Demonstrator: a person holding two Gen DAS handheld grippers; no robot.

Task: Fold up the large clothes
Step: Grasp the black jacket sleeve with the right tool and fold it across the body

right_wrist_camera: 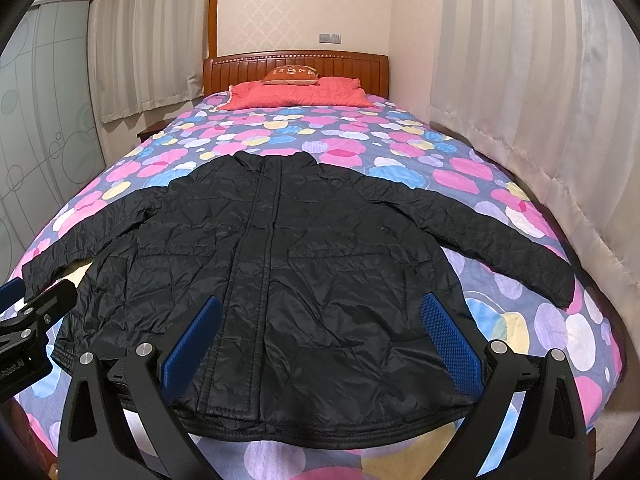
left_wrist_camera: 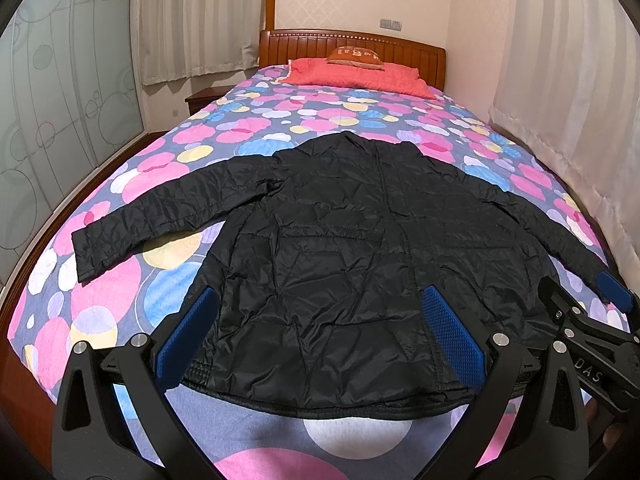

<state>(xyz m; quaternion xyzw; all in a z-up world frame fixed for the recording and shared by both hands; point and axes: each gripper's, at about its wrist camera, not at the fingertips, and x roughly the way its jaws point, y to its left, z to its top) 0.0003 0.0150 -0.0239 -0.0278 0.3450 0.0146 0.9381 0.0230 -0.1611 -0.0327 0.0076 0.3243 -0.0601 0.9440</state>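
A black quilted jacket (left_wrist_camera: 340, 248) lies flat, front up and zipped, on the bed with both sleeves spread out; it also shows in the right wrist view (right_wrist_camera: 304, 264). My left gripper (left_wrist_camera: 320, 336) is open, held above the jacket's hem on its left half, holding nothing. My right gripper (right_wrist_camera: 320, 344) is open above the hem on the right half, also empty. The right gripper also shows at the right edge of the left wrist view (left_wrist_camera: 580, 300). The left gripper shows at the left edge of the right wrist view (right_wrist_camera: 28, 304).
The bed (left_wrist_camera: 120, 300) has a floral cover in pink, blue and purple. A red pillow (left_wrist_camera: 356, 76) and a small orange cushion (left_wrist_camera: 356, 56) lie by the wooden headboard (left_wrist_camera: 400, 46). Curtains (left_wrist_camera: 560, 100) hang close along the right side. A wardrobe (left_wrist_camera: 48, 120) stands left.
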